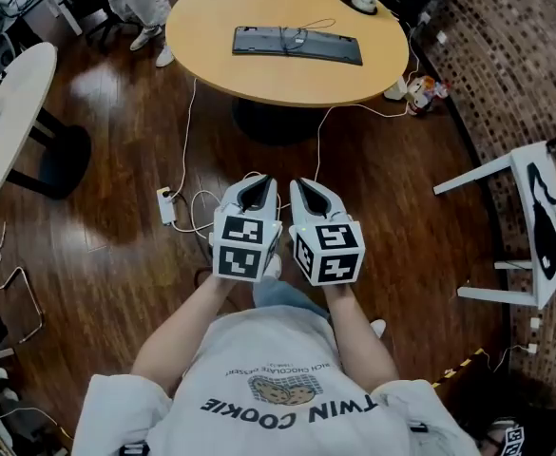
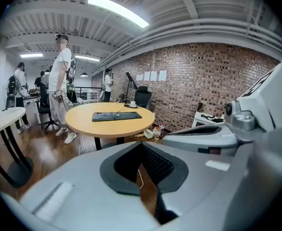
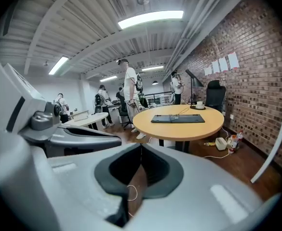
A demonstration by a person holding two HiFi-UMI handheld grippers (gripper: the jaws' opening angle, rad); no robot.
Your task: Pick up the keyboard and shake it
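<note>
Head view: the left gripper [image 1: 256, 194] and right gripper [image 1: 308, 196] are held side by side, jaws closed and empty, well short of the round table [image 1: 211, 65]. The keyboard [image 1: 297, 45] lies untouched there. An approach with opened jaws is likely needed next.

A pale grey short-sleeved T-shirt [image 1: 278, 388] with dark lettering and a cookie drawing is worn; blue trousers [image 1: 279, 294] are seen beyond its hem; the left hand-held gripper [image 1: 256, 186] and the right hand-held gripper [image 1: 308, 188] are cased in smooth white-grey shells; each is capped at its near end by a cube [image 1: 247, 245] of black-and-white square markers; the jaw hollows are lined in dark grey.
</note>
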